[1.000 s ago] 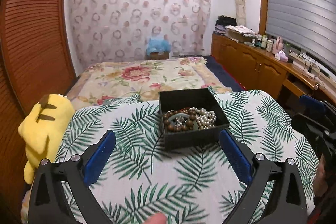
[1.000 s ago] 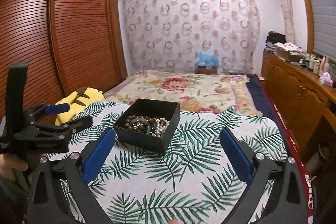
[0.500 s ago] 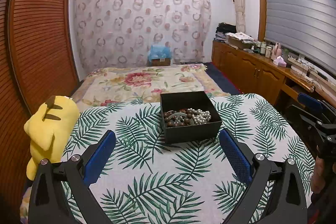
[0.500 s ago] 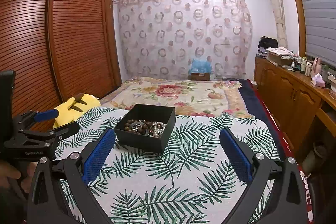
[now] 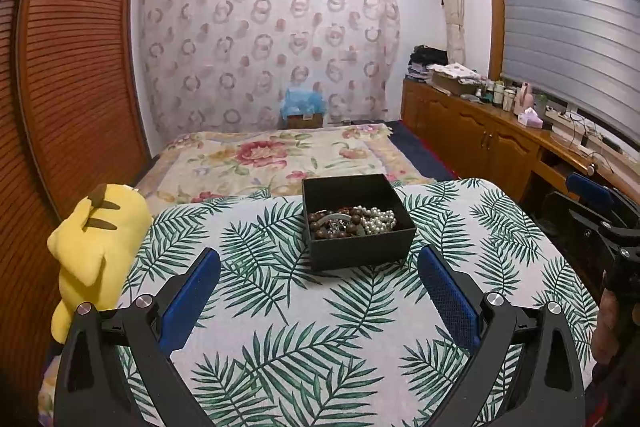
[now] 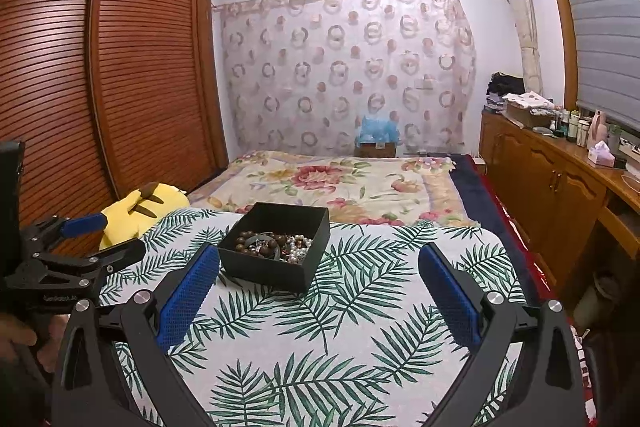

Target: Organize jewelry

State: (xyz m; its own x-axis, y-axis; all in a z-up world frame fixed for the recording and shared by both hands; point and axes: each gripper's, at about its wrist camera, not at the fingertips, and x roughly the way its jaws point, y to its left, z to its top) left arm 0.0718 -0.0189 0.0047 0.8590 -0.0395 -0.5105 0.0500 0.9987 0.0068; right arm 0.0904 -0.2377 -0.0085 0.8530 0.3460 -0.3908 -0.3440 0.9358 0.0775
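Nearest the cameras, both tools are seen spread wide and empty. The left hand-held gripper point(image 5: 319, 287) is held low over the near edge of the tabletop point(image 5: 360, 355), its blue pads far apart with nothing between them; the right hand-held gripper point(image 6: 319, 287) is carried the same way, jaws fully parted and gripping nothing. Neither is touching the cloth.

Past the fingertips, the leaf-print cover is spread over the tabletop, and no loose jewelry can be made out on it in either view. Further on, towards the far edge, an open black box point(image 5: 362, 245) is set on the cloth — well apart from both grippers. Inside it the jewelry is heaped together: a brown bead bracelet point(image 5: 320, 223) to the left, a string of pearls point(image 5: 378, 217) to the right, and some smaller metallic pieces between them that are too small to name.

It is judged that the gathering is largely done, since everything visible is already in the box. Whether the pieces are meant to be sorted further, or a lid fitted, cannot be told; no lid is in view.

At the far left a yellow plush toy point(image 5: 94, 247) is propped beside the tabletop, and beyond lies a bed point(image 5: 264, 155) with a floral cover.
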